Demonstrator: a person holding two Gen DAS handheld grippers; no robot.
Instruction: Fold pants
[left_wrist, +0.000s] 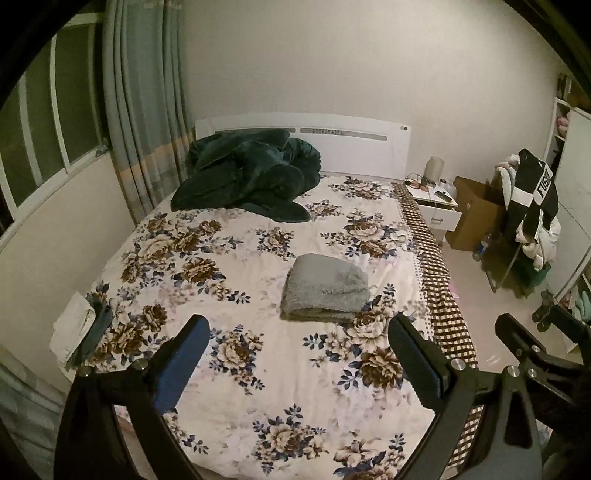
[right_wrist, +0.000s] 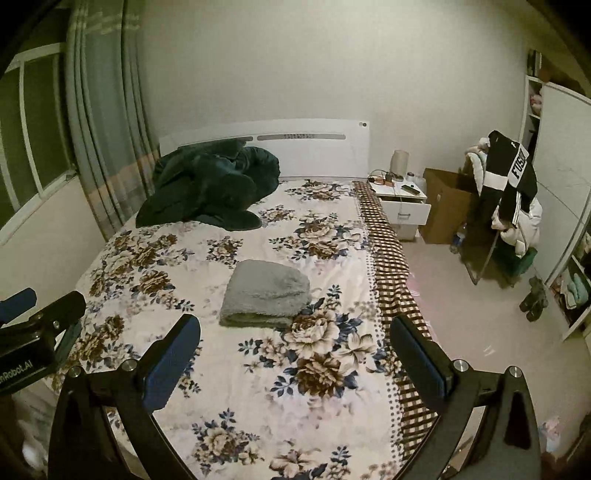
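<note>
At the bottom of the left wrist view, the left gripper (left_wrist: 297, 332) hangs with its blue-padded jaws spread wide, holding nothing; in the right wrist view the right gripper (right_wrist: 295, 332) is likewise wide apart and bare. Past them, at mid-frame, the grey fleecy pants (left_wrist: 325, 290) lie folded in a neat bundle on the floral-print bedspread (left_wrist: 229, 280). Farther up, a dark green crumpled quilt (left_wrist: 247, 175) sits against the white headboard (left_wrist: 354, 147)

fuzzy grey pants (left_wrist: 325, 286), matt cloth bedsheet (left_wrist: 236, 354)
</note>
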